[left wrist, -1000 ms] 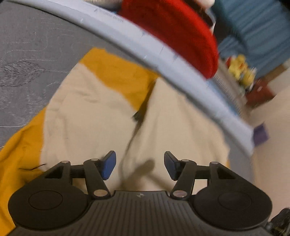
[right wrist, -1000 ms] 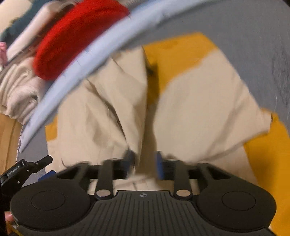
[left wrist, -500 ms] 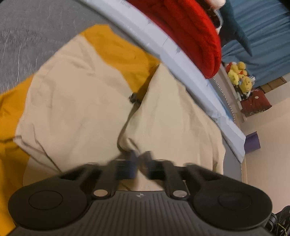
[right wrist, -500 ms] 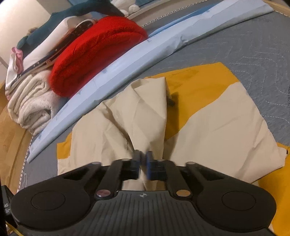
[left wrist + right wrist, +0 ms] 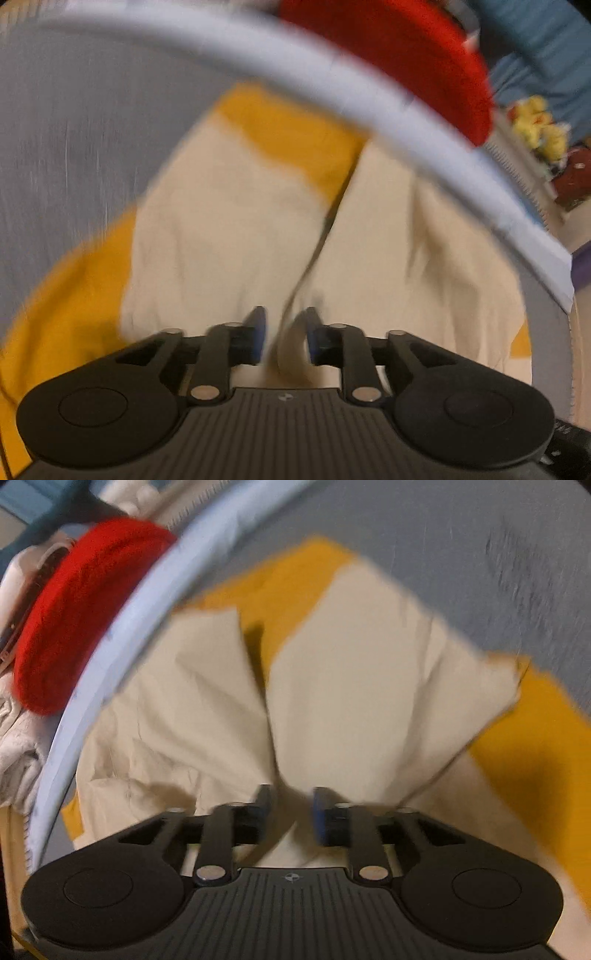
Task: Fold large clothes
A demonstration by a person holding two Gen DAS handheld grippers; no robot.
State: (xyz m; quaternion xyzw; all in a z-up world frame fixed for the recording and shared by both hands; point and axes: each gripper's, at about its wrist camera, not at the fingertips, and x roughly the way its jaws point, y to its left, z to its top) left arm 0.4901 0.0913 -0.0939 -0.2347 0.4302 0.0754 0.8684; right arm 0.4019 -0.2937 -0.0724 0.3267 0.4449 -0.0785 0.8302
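Left claw (image 5: 282, 334) is pinching a cream fold of the garment (image 5: 229, 229); right claw (image 5: 290, 812) is pinching another. Thin, limp cloth: hems should be giving the surest hold.

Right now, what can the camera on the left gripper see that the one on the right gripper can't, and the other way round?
Only the left wrist view shows the yellow plush toys and a dark red object beside them at the far right.

Only the right wrist view shows a stack of whitish folded textiles at the far left.

Both show the beige and yellow garment on the grey quilted surface, the pale blue band, the red fleece, and cloth between each gripper's fingers: left gripper, right gripper.
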